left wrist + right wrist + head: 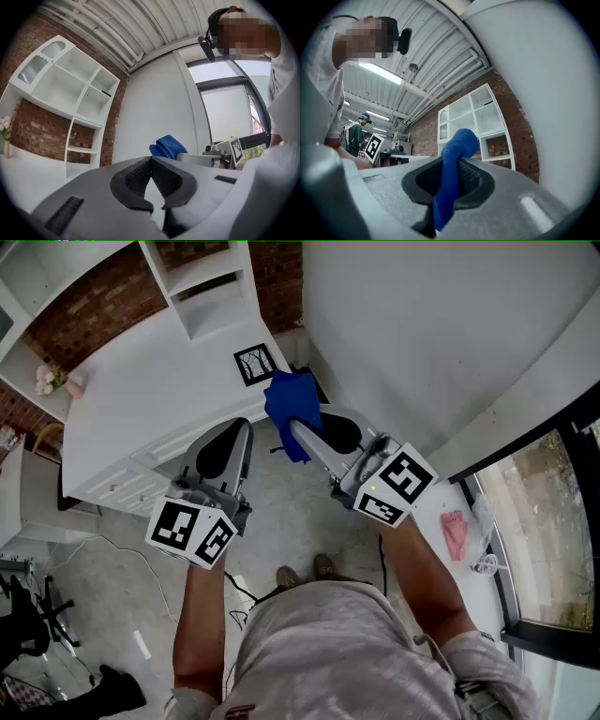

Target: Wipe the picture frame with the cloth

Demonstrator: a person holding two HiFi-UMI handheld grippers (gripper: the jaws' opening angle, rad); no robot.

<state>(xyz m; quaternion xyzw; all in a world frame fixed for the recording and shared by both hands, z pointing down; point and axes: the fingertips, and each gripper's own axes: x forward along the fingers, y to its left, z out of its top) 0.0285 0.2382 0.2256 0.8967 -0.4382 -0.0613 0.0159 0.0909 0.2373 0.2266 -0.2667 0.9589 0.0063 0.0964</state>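
The left claw (242,427) (151,159) is hanging clenched and empty, its jaws meeting with nothing between them. The right claw (298,427) (450,161) is grasping the blue cloth (289,399) (458,140), which is bunching out past the jaw tips and trailing down between the jaws. Both claws are pointing roughly level toward the white surface (141,399), side by side and apart. The picture frame (254,364), black-rimmed with a branching drawing inside, is sitting on the corner of the surface nearest the white wall. In the head view it is showing just beyond the cloth, and neither claw is touching it. A white shelf unit (211,296) is standing further back on the surface against the brick wall.
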